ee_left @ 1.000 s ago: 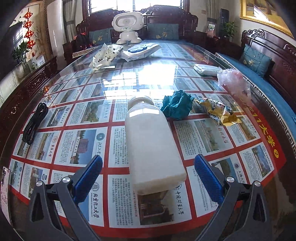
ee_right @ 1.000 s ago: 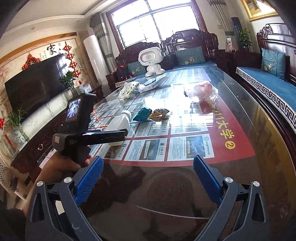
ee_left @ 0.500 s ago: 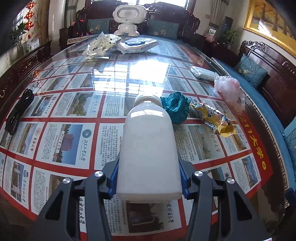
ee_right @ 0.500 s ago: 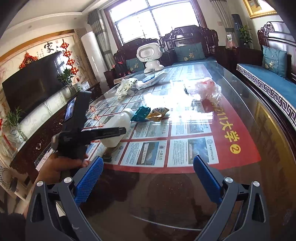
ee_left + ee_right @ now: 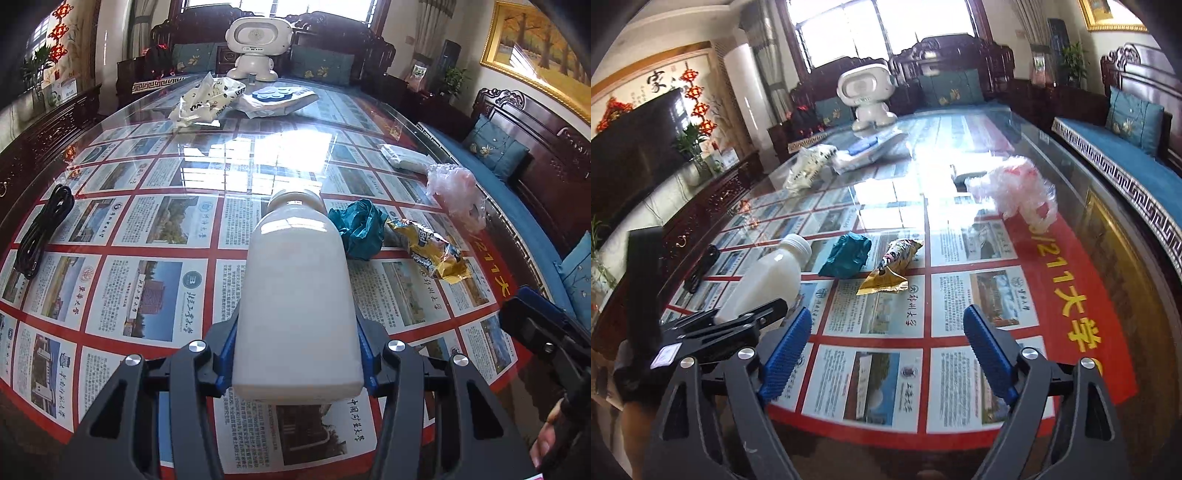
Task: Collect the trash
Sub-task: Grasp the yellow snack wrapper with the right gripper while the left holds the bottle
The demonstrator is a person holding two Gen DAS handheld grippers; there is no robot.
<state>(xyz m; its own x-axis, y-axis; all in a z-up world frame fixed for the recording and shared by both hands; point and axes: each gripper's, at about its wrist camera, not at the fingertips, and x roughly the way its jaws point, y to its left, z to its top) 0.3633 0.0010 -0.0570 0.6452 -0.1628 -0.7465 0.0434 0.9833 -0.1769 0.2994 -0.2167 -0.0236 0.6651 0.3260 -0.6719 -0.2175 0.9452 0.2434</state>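
Note:
My left gripper (image 5: 297,360) is shut on a white plastic bottle (image 5: 297,295) and holds it near its base, lifted above the glass table; the bottle also shows in the right wrist view (image 5: 768,280). Past it lie a crumpled teal wrapper (image 5: 360,227) and a yellow snack wrapper (image 5: 430,251), also seen in the right wrist view as the teal wrapper (image 5: 846,254) and the yellow wrapper (image 5: 892,269). A pink plastic bag (image 5: 1012,190) lies farther right. My right gripper (image 5: 888,350) is open and empty over the table's near edge.
A black cable (image 5: 40,230) lies at the table's left edge. A white robot toy (image 5: 256,46), a printed white bag (image 5: 207,101) and a white-blue packet (image 5: 280,98) sit at the far end. A white packet (image 5: 402,157) lies right. Blue-cushioned benches flank the table.
My left gripper closed on the white bottle and lifted it off the table. My right gripper moved forward over the table toward the wrappers.

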